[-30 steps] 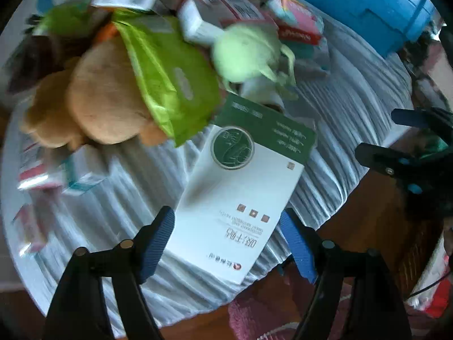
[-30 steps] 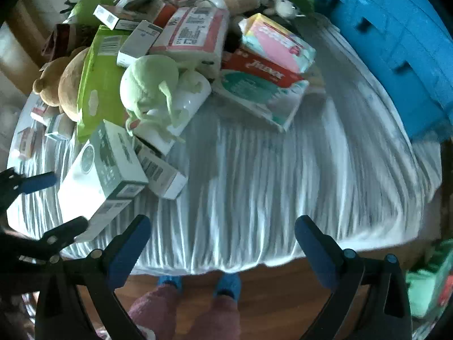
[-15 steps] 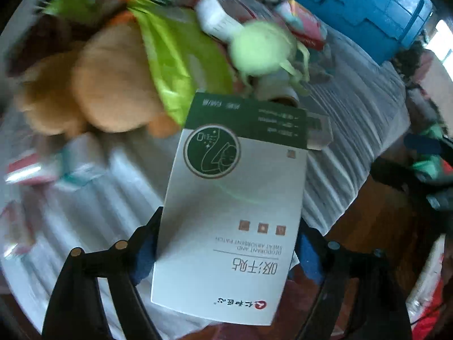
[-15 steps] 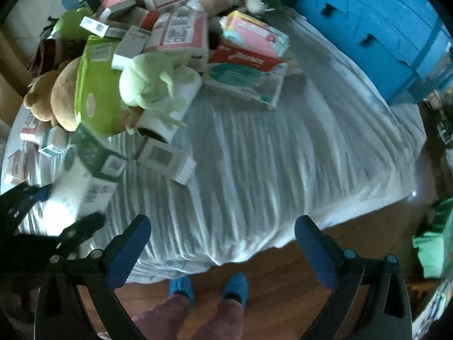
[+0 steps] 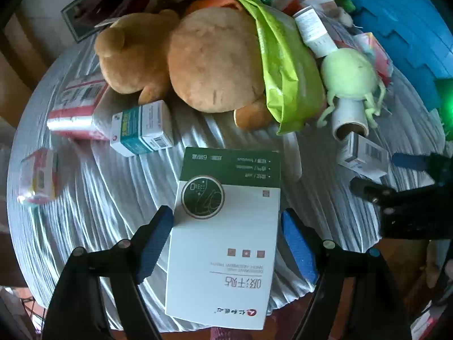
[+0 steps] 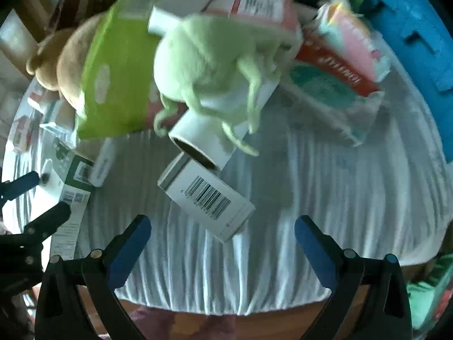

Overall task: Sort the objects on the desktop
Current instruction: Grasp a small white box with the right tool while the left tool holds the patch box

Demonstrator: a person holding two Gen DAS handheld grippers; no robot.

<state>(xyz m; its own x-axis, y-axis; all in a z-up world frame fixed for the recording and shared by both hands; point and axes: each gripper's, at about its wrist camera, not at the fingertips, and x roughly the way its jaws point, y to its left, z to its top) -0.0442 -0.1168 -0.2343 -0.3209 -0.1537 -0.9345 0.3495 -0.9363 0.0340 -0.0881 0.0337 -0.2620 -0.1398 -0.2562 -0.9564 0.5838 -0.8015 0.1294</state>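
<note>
Nearest, the left gripper (image 5: 226, 236) straddles a flat white-and-green box (image 5: 226, 226) lying at the cloth-covered table's (image 5: 119, 198) front edge; its jaws are closing, the left pad touching or almost touching the box's edge and the right just clear, so an uneven squeeze could likely skew the overhanging box or nudge it off. The right gripper (image 6: 223, 250) hangs wide open and empty just short of a small barcoded box (image 6: 206, 195). Behind that box a white roll (image 6: 208, 141), a green plush toy (image 6: 223, 68) and stacked packets lean together, and bumping them could topple the heap.

Matt cardboard box (image 5: 226, 235), ribbed cloth (image 5: 113, 198)
</note>
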